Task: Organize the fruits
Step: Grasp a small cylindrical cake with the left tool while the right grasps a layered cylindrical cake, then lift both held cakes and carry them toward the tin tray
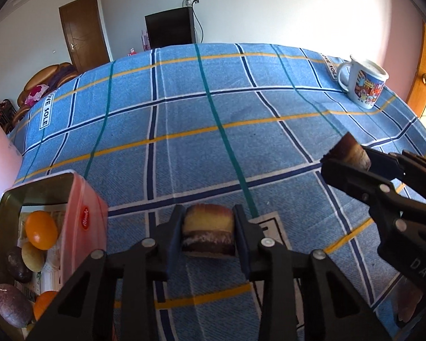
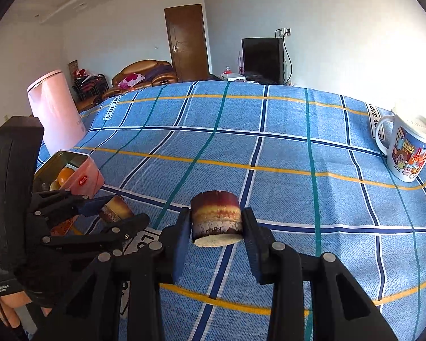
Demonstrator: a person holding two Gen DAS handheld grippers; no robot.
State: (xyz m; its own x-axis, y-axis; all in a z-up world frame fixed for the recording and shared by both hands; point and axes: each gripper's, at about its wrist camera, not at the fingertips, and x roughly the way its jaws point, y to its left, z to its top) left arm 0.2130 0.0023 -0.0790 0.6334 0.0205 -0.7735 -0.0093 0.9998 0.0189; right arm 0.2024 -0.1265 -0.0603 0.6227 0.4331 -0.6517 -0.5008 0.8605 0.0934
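My left gripper is shut on a yellow and brown cake-like piece, held above the blue plaid cloth. My right gripper is shut on a round brown and red layered piece. In the left wrist view the right gripper holds its piece at the right. In the right wrist view the left gripper holds its piece at the left. A pink tin at the left holds oranges and dark passion fruits; it also shows in the right wrist view.
A white cartoon mug stands at the far right of the table, also in the right wrist view. A pink cylinder container stands at the left edge behind the tin. A sofa, a door and a dark screen lie beyond the table.
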